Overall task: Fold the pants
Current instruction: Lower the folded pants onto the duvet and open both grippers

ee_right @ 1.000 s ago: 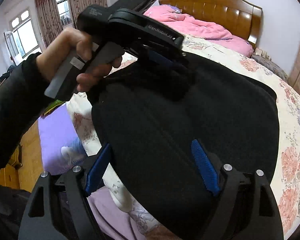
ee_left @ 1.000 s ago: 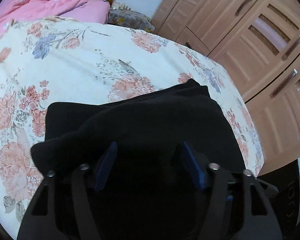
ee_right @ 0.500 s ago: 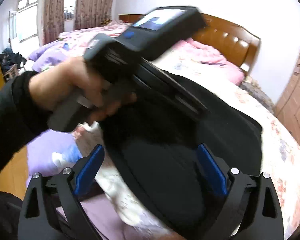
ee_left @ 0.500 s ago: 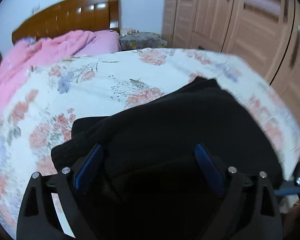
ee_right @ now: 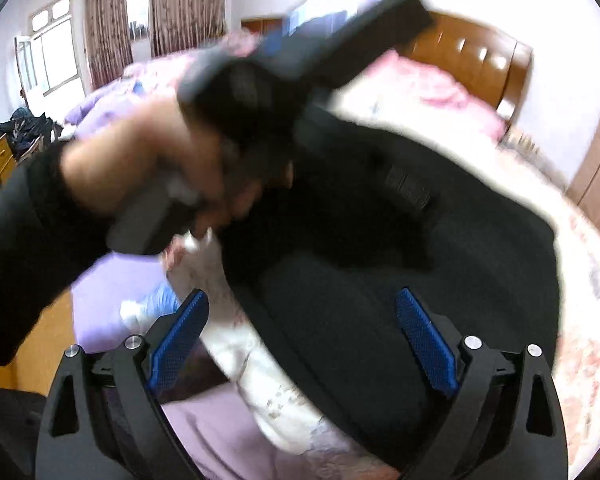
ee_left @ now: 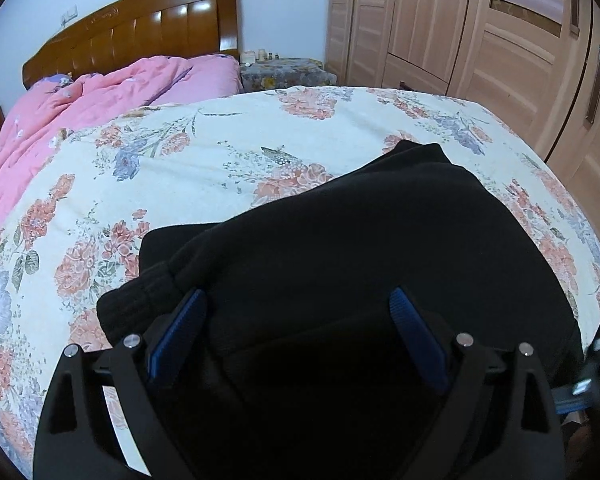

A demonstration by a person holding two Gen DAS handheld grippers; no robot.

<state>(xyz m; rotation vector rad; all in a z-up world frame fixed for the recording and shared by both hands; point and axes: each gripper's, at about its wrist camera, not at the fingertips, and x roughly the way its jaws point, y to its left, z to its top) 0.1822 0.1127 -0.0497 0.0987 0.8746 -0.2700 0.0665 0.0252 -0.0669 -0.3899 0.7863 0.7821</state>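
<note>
— Where did the pants (ee_left: 364, 248) lie?

— On the floral bedspread (ee_left: 204, 168), at the near right part of the bed, folded over on themselves, with one lower layer sticking out to the left.

— And the left gripper (ee_left: 296, 332)?

— Just above the near edge of the pants, fingers spread with cloth under the gap between them.

— What lay behind?

— A quilt (ee_left: 80, 108) bunched at the far left against the headboard (ee_left: 140, 36); a nightstand (ee_left: 284, 74) to the right of that, and a wardrobe (ee_left: 500, 40) along the right side.

— And the right gripper (ee_right: 300, 340)?

— Over the bed's edge, fingers apart, with the hand (ee_right: 148, 168) holding the other tool in front of it.
</note>
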